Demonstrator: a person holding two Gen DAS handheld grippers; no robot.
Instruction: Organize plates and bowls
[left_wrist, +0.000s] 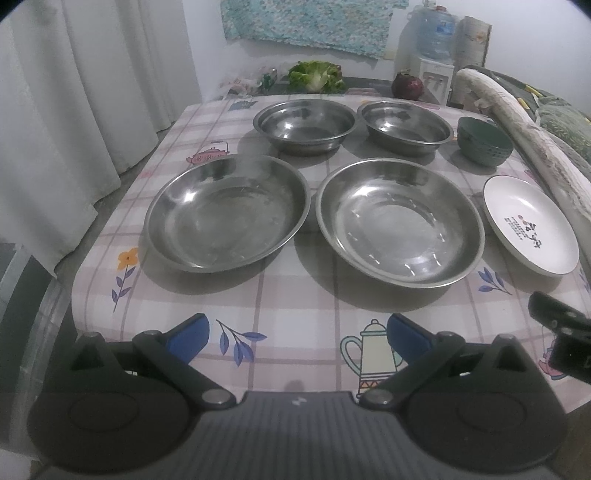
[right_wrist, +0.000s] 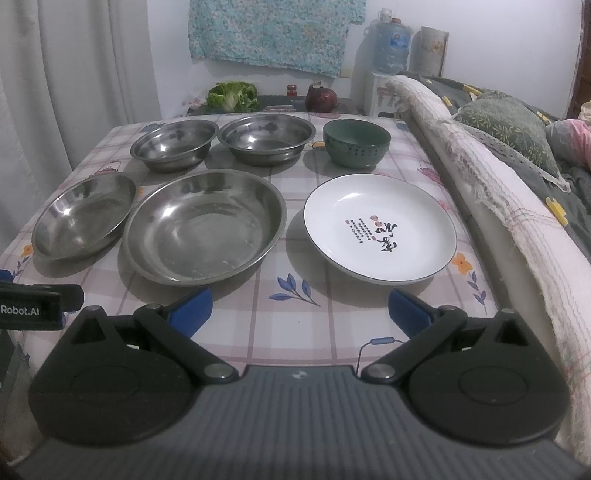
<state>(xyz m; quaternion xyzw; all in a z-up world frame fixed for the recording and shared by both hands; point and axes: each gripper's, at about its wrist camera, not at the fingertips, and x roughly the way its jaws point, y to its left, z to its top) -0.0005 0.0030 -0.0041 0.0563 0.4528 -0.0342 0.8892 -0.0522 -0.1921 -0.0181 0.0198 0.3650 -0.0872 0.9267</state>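
Observation:
Two wide steel plates sit in the front row: the left one (left_wrist: 225, 212) (right_wrist: 83, 218) and the middle one (left_wrist: 400, 221) (right_wrist: 205, 225). A white plate with black writing (left_wrist: 530, 225) (right_wrist: 380, 227) lies to their right. Behind them stand two steel bowls (left_wrist: 304, 123) (left_wrist: 404, 127), also in the right wrist view (right_wrist: 173, 146) (right_wrist: 266, 138), and a green ceramic bowl (left_wrist: 484, 142) (right_wrist: 356, 142). My left gripper (left_wrist: 299, 338) is open and empty over the table's near edge. My right gripper (right_wrist: 301, 314) is open and empty in front of the white plate.
The table has a pink checked cloth (left_wrist: 295, 295). A padded bed rail (right_wrist: 491, 192) runs along its right side. Lettuce (left_wrist: 316, 75), a red onion (right_wrist: 320, 96) and a water dispenser (left_wrist: 434, 48) stand behind the table. A white curtain (left_wrist: 74, 110) hangs at the left.

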